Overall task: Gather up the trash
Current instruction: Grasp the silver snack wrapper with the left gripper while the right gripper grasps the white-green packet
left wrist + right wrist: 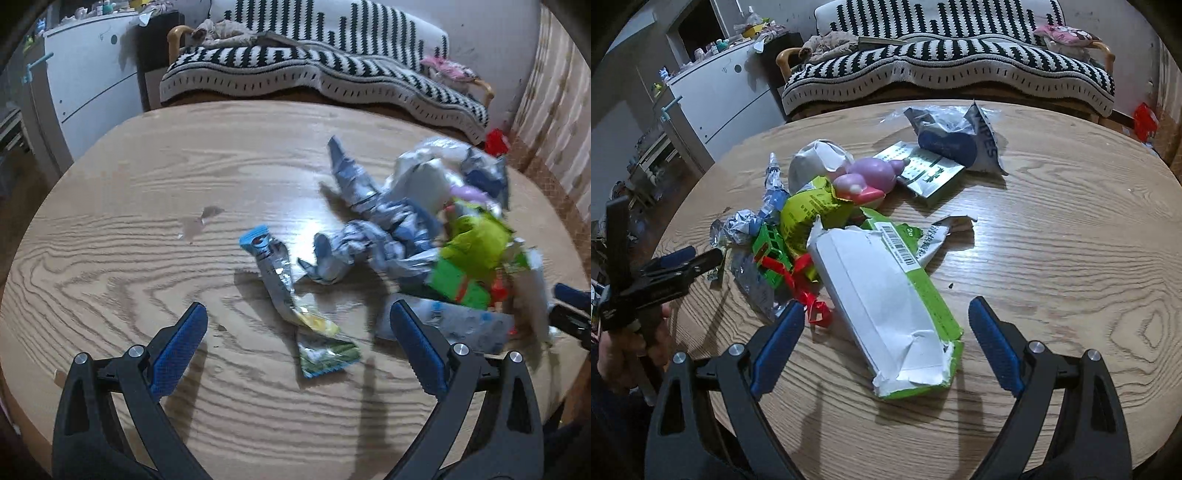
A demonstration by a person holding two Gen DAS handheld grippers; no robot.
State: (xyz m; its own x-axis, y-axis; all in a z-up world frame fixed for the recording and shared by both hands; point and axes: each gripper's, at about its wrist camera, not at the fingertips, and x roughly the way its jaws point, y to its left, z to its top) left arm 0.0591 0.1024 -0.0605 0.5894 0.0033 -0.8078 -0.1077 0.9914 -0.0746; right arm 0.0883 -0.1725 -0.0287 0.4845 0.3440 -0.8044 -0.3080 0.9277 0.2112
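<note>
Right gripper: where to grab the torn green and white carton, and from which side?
Grip the carton across its narrow width near the torn near end, coming down from above. It lies flat on the table, long axis running away from the right gripper, whose open fingers already straddle it. The far end is buried under other trash.

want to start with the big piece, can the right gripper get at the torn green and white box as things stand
Probably yes. The right gripper is open with its jaws spread to either side of the torn green and white box, which lies flat on the table just ahead. Nothing lies on its near end; only red ribbon sits beside it.
</note>
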